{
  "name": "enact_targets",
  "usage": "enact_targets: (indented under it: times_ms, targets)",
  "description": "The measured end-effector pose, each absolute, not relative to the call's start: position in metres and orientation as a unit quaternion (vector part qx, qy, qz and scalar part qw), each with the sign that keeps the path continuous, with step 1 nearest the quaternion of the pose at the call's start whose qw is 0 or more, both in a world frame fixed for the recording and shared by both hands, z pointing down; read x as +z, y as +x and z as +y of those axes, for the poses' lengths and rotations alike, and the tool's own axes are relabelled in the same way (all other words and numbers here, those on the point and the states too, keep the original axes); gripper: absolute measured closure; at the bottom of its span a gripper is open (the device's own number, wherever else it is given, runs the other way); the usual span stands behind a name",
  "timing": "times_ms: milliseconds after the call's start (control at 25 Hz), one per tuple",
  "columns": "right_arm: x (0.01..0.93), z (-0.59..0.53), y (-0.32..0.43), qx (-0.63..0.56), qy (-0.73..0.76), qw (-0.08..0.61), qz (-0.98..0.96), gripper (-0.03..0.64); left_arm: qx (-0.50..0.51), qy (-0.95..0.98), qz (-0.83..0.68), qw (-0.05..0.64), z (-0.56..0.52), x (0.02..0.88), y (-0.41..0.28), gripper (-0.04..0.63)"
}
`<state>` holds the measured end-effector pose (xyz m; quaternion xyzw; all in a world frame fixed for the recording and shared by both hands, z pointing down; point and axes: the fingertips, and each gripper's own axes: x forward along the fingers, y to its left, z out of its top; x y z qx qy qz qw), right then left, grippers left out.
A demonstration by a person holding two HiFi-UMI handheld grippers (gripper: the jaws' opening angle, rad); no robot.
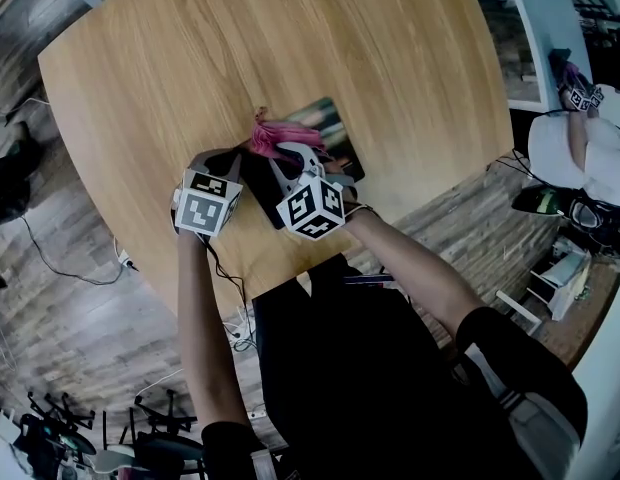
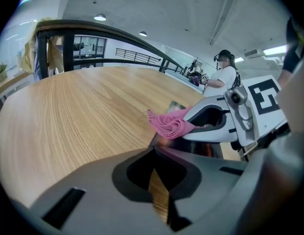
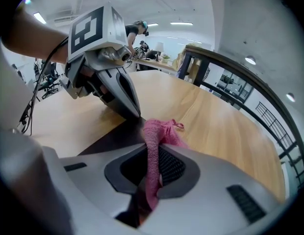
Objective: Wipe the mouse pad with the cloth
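The pink cloth (image 3: 154, 131) is pinched between the closed jaws of the right gripper (image 3: 153, 151). A loose bunch pokes out past the tips, over the 10 o'clock corner of the dark mouse pad (image 3: 113, 136), which lies near the middle of the wooden tabletop (image 1: 190, 58). The left gripper (image 2: 153, 150) has its jaws together with nothing between them, and its tip is down at the pad's edge. The cloth looks light, soft and floppy, so it is best gripped in a thick fold. The pad looks thin, flexible and likely to slide, so it probably needs pinning at a corner.
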<state>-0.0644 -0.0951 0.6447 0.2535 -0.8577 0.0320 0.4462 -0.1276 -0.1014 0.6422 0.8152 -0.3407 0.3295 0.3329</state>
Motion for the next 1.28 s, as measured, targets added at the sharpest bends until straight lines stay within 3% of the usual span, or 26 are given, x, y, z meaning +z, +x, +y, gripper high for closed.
enact_targets:
  times_ms: [1280]
  targets:
    - [0.647, -0.043, -0.110, -0.065, 0.109, 0.433, -0.892, 0.563, 0.345, 0.810, -0.347, 0.323, -0.103, 0.645, -0.132, 0.572]
